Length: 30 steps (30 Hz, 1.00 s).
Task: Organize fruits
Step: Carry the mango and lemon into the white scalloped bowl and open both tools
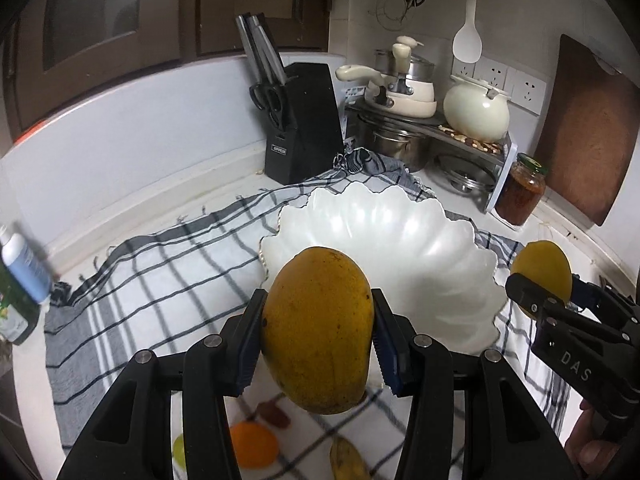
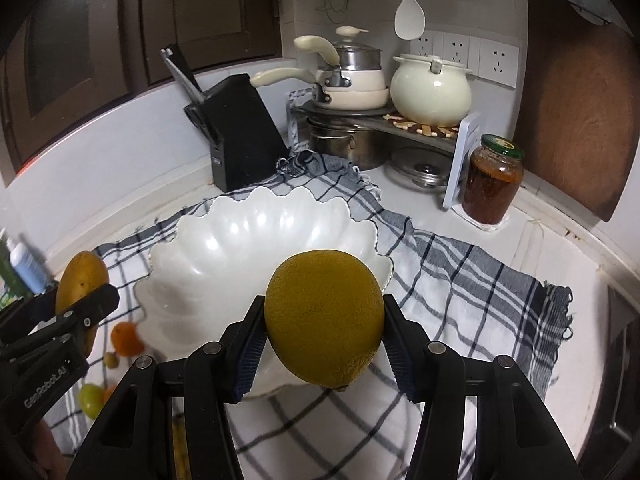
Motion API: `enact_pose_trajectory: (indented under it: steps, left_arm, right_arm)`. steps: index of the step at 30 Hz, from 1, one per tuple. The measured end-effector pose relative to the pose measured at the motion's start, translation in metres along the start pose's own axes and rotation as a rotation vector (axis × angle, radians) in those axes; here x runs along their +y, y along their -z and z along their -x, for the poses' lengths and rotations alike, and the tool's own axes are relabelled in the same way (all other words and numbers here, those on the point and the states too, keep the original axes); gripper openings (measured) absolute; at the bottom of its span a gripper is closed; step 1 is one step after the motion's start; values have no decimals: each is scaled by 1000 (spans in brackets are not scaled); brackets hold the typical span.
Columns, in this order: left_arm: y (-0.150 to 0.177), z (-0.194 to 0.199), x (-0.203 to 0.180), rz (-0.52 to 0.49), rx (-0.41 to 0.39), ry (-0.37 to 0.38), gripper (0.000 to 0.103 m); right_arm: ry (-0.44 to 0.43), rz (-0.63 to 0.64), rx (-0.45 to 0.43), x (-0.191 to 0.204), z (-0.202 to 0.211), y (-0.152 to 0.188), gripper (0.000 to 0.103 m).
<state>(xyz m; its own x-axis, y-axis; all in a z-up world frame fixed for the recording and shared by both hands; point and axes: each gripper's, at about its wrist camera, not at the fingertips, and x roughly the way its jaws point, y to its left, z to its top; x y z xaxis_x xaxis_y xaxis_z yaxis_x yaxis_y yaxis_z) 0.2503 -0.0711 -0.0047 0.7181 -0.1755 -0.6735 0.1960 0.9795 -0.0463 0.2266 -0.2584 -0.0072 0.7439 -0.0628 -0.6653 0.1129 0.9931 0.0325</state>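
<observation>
My left gripper [image 1: 316,332] is shut on a yellow mango [image 1: 320,328], held above the near rim of a white scalloped bowl [image 1: 400,240]. My right gripper [image 2: 324,340] is shut on a round yellow citrus fruit [image 2: 324,316], also held over the bowl's [image 2: 240,248] near edge. Each gripper shows in the other's view: the right one [image 1: 540,288] with its yellow fruit [image 1: 544,264] at the right, the left one [image 2: 80,304] with the mango [image 2: 78,276] at the left. The bowl looks empty. On the checked cloth [image 1: 140,280] lie an orange [image 1: 252,444], a banana [image 1: 348,460] and a small green fruit [image 2: 91,398].
A black knife block [image 1: 300,128], stacked pots [image 1: 400,92], a cream kettle [image 1: 476,112] and a jar of red paste [image 1: 520,192] stand behind the bowl. A wooden board [image 1: 588,128] leans at the right. Bottles [image 1: 24,276] stand at the left edge.
</observation>
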Motion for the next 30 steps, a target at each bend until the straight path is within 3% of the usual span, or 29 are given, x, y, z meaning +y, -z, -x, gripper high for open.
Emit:
enact_pose_trajectory:
  steps: [13,30]
  left_arm:
    - [-6,-55,-7,4,65,21,49]
    - [0,-83,-5,15,140,14,51]
  right_arm:
    - [0,-31,92,-7,-47,1,56]
    - [-10,-18,138,-3,-68,4,57]
